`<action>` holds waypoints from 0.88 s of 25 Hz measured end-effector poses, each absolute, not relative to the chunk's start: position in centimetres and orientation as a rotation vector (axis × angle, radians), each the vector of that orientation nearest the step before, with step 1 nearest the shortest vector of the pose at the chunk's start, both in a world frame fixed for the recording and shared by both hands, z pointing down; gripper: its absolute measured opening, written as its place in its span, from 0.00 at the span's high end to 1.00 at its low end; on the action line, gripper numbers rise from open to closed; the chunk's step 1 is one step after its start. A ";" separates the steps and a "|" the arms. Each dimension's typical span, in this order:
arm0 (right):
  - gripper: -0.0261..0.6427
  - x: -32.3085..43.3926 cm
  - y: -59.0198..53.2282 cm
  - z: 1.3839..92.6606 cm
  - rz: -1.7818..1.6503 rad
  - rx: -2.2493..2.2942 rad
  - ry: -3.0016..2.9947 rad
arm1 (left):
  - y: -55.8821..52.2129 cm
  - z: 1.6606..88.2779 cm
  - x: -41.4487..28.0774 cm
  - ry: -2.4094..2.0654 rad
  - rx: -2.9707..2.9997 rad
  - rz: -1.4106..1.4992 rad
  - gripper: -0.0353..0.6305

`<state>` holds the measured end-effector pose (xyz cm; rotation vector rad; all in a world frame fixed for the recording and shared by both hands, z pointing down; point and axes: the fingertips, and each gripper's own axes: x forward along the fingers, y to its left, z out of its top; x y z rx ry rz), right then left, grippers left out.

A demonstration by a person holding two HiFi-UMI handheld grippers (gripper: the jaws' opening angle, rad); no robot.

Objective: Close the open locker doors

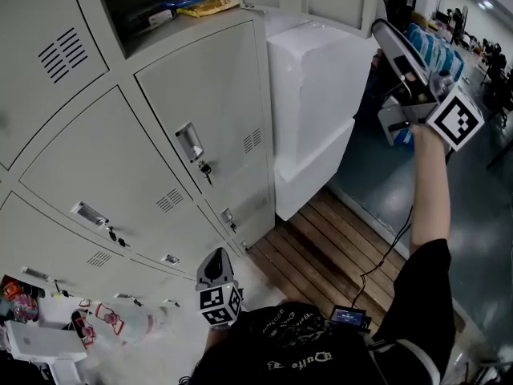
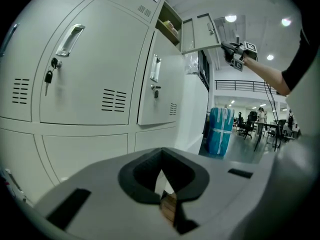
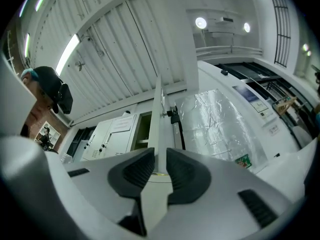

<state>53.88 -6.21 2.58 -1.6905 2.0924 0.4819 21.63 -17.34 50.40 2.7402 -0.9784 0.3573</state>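
This looks like a large open-plan workshop or lab hall with a staff storage corner. A bank of grey metal lockers (image 1: 200,119) with keys and vent slots stands on the left on a wooden plank platform (image 1: 321,247), beside a bare grey floor (image 1: 401,191). Far off on the right are desks and office chairs (image 2: 260,129) with people at them, a tall blue wrapped stack of goods (image 2: 220,130), a railed upper gallery (image 2: 240,85) and round ceiling lights (image 2: 230,18).
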 end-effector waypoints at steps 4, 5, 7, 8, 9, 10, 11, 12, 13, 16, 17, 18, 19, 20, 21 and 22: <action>0.85 52.8 -6.3 2.7 0.488 -1.688 2.077 | -17.3 50.8 21.4 -0.976 2.738 0.376 0.94; 0.85 52.3 -6.3 2.6 0.491 -1.681 2.080 | -17.4 50.9 21.4 -0.977 2.737 0.379 0.94; 0.84 51.3 -6.5 2.6 0.497 -1.657 2.096 | -17.6 50.9 21.2 -0.983 2.734 0.380 0.94; 0.84 50.7 -6.6 2.6 0.504 -1.650 2.101 | -17.7 50.8 21.1 -0.986 2.732 0.379 0.94; 0.82 50.2 -6.7 2.6 0.515 -1.650 2.102 | -17.8 50.8 21.1 -0.987 2.731 0.375 0.94; 0.81 49.7 -6.8 2.6 0.531 -1.657 2.098 | -17.8 50.8 21.1 -0.987 2.730 0.371 0.94; 0.81 49.2 -6.9 2.5 0.551 -1.667 2.091 | -17.9 50.8 21.2 -0.986 2.729 0.367 0.94; 0.81 48.6 -7.0 2.5 0.575 -1.676 2.086 | -17.9 50.8 21.2 -0.984 2.728 0.364 0.94; 0.81 47.9 -7.2 2.5 0.597 -1.679 2.085 | -17.8 50.9 21.2 -0.982 2.728 0.363 0.94; 0.81 45.8 -8.0 2.5 0.624 -1.663 2.097 | -17.9 50.9 20.8 -0.983 2.727 0.364 0.94; 0.81 45.1 -8.3 2.5 0.627 -1.654 2.101 | -18.0 50.9 20.6 -0.987 2.726 0.365 0.94; 0.81 44.4 -8.6 2.5 0.634 -1.647 2.104 | -18.1 50.9 20.4 -0.992 2.723 0.364 0.94; 0.80 43.8 -8.9 2.4 0.648 -1.647 2.102 | -18.2 50.9 20.1 -0.999 2.718 0.361 0.94; 0.79 43.2 -9.2 2.4 0.672 -1.653 2.098 | -18.4 51.0 19.8 -1.006 2.709 0.355 0.94; 0.78 42.7 -9.5 2.4 0.701 -1.664 2.091 | -18.5 50.9 19.6 -1.012 2.699 0.347 0.94; 0.77 42.2 -9.8 2.4 0.727 -1.674 2.085 | -18.6 50.9 19.3 -1.017 2.690 0.339 0.94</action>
